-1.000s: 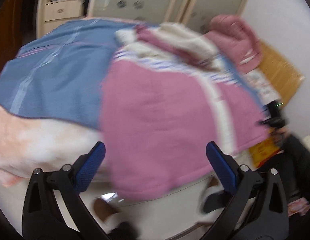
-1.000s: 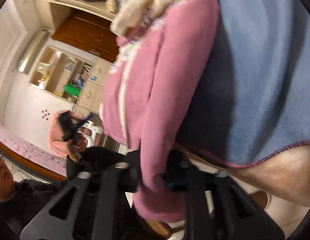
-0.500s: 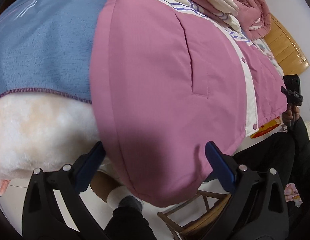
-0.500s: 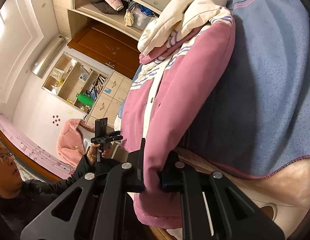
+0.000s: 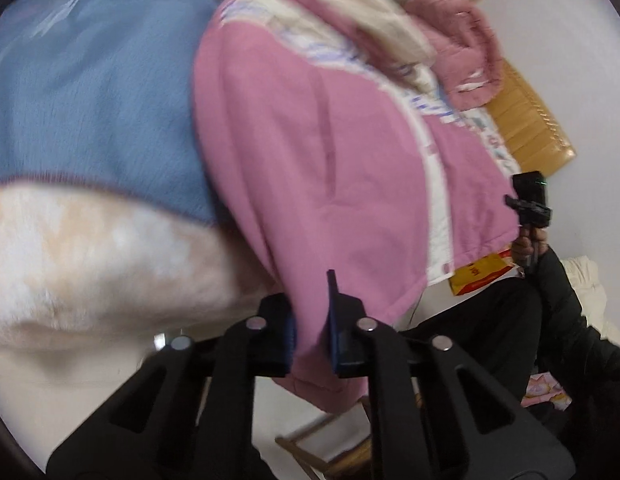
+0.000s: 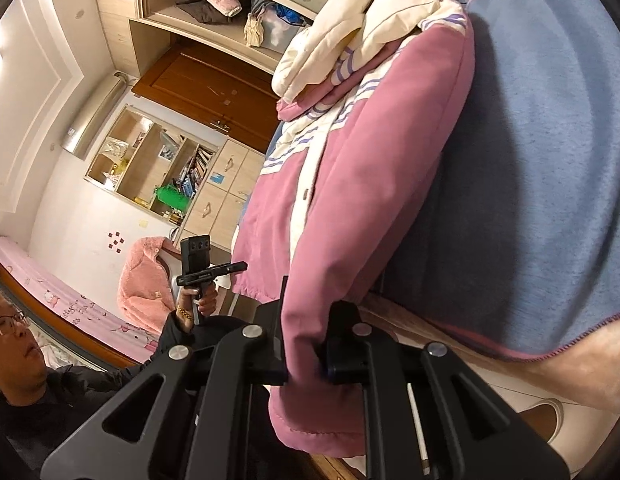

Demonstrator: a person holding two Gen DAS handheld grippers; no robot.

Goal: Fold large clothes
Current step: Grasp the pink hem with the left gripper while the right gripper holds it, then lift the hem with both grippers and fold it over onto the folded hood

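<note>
A padded pink jacket [image 5: 310,152] with a white front strip and cream hood lies across a blue blanket [image 5: 90,92] on the bed, its hem hanging over the bed's edge. My left gripper [image 5: 312,336] is shut on that hanging hem, pink cloth pinched between the blue pads. In the right wrist view the same pink jacket [image 6: 350,184] runs away from me, and my right gripper [image 6: 304,344] is shut on its lower hem corner, which bulges out below the jaws.
A fluffy cream blanket [image 5: 90,264] hangs under the blue one. A seated person in black [image 6: 70,392] holds up a black camera rig [image 6: 198,264] beside the bed. A wooden stool [image 5: 330,448] stands below. Wardrobe and shelves [image 6: 158,176] line the far wall.
My left gripper dipped to the jacket's hanging hem and closed from wide open onto it. The right gripper keeps its grip on the hem corner and has barely moved.
</note>
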